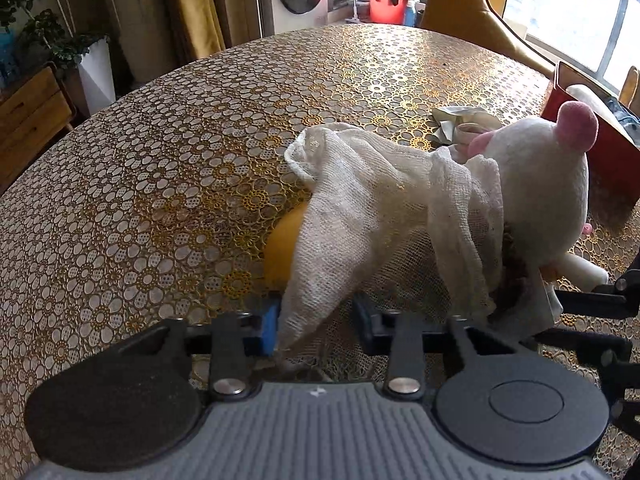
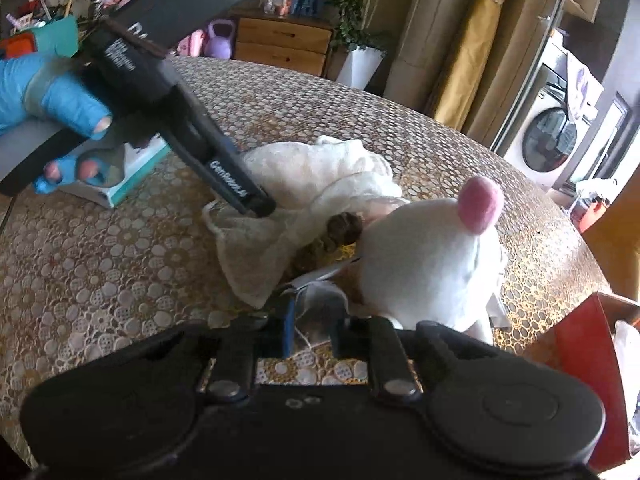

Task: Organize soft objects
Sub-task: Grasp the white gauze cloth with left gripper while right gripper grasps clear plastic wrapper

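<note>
A white gauze cloth [image 1: 380,208] lies crumpled on the round table, partly over a yellow soft object [image 1: 282,246] and against a white plush toy [image 1: 544,184] with pink ears. My left gripper [image 1: 316,320] is open, its blue-padded fingers on either side of the cloth's near corner. In the right wrist view the cloth [image 2: 320,176] and plush [image 2: 432,264] lie ahead. My right gripper [image 2: 316,326] is open around a thin mesh scrap beside the plush. The left gripper [image 2: 260,204] reaches down onto the cloth there.
The table wears a gold lace-patterned cover [image 1: 160,160]. A red box [image 1: 592,140] stands at the right edge, also in the right wrist view [image 2: 592,344]. A small boxed item [image 2: 128,176] lies at the left. Crumpled grey paper [image 1: 456,120] lies behind the plush.
</note>
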